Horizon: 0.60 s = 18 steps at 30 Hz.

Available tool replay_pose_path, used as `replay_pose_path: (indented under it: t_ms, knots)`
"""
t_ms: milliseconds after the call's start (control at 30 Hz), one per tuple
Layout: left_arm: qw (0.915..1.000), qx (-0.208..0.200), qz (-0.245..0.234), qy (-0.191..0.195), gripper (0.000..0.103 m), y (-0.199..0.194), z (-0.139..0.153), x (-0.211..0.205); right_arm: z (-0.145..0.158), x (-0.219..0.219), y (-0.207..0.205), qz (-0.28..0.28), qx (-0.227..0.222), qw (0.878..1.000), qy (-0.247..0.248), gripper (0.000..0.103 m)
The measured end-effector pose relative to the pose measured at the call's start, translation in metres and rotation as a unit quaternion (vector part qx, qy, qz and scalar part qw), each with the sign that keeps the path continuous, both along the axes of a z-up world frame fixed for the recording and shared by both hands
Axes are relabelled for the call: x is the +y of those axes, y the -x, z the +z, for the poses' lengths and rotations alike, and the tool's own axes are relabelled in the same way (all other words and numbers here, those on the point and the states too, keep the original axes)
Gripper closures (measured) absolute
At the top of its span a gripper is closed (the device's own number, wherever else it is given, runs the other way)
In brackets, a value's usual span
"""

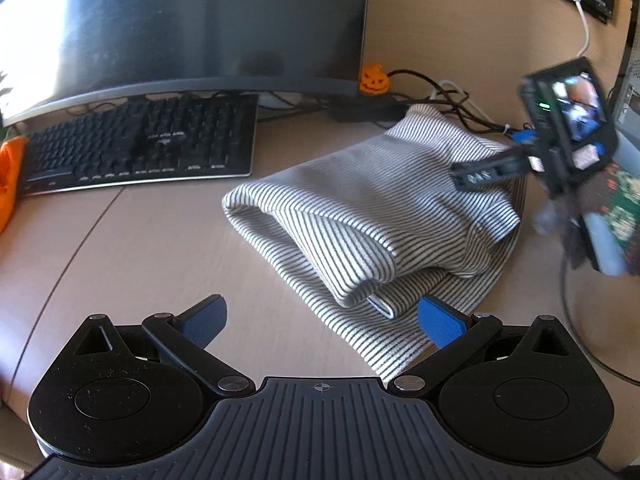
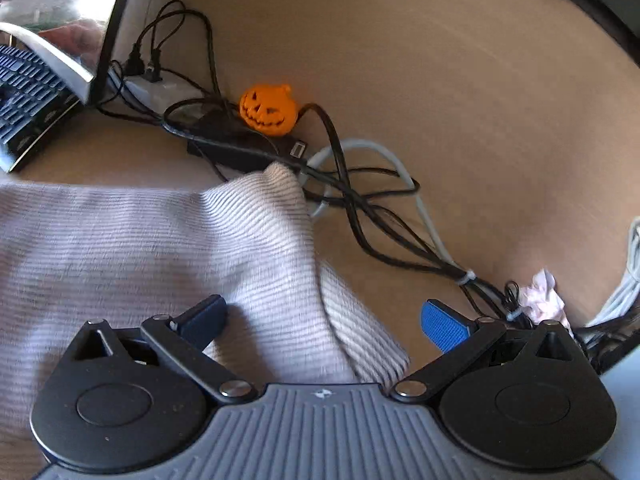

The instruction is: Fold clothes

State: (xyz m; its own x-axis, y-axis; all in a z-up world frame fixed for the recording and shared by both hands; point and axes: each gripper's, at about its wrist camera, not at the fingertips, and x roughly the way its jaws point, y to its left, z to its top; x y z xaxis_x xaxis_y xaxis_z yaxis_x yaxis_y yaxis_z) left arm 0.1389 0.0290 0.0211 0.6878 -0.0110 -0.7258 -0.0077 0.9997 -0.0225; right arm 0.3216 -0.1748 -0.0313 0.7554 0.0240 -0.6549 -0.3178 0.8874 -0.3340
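Blue-padded fingers of the left gripper [image 1: 322, 320] stood spread wide, grasping nothing, poised low over the desk [image 1: 132, 248]. Its right-hand pad sat just above the near corner of the striped garment [image 1: 360, 216]; its other pad hung over bare wood. Judging by that stance, the claw was placed to take or had just let go of that near corner; the frames fit either.

Outward from the claw, the garment lay in a doubled-over bundle: a rounded fold bulging toward the claw's left, a flatter layer beneath it sticking out toward the claw. Its long axis ran from just ahead of the claw away and to the right, its far corner pointing at the cables [image 1: 452, 104] and the orange pumpkin figure [image 1: 374, 79]. Further left stood a keyboard [image 1: 140, 148] and a monitor [image 1: 192, 24].

Across the cloth, the right gripper [image 2: 324, 322] was likewise splayed and released, holding nothing. Its left pad hovered over the garment [image 2: 140, 248], its right pad beyond the cloth's edge, over wood. Ahead of it, the fabric's far corner rose to a peak touching the cable tangle [image 2: 360, 200]. The bundle looked folded at least once, though loose and uneven.
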Motion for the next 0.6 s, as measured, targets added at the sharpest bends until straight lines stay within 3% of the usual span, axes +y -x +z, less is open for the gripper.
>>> replay_pose_path:
  t_ms: [200, 367, 500, 600]
  knots:
    - [0.9975, 0.009, -0.067, -0.023, 0.000, -0.007, -0.013, -0.008, -0.001, -0.023, 0.063, -0.006, -0.007, 1.000, 0.012, 0.000]
    - [0.9886, 0.005, -0.142, -0.049, 0.000, -0.005, -0.018, -0.017, 0.011, -0.038, 0.130, -0.024, 0.034, 0.999, -0.001, 0.000]
    - [0.9851, -0.016, -0.161, -0.059, 0.000, -0.014, -0.011, -0.021, 0.032, -0.047, 0.197, 0.028, 0.030, 0.998, -0.053, 0.000]
    - [0.9854, -0.033, -0.157, -0.056, 0.000, -0.026, -0.002, -0.023, 0.039, -0.037, 0.222, 0.076, 0.039, 0.995, -0.043, 0.000]
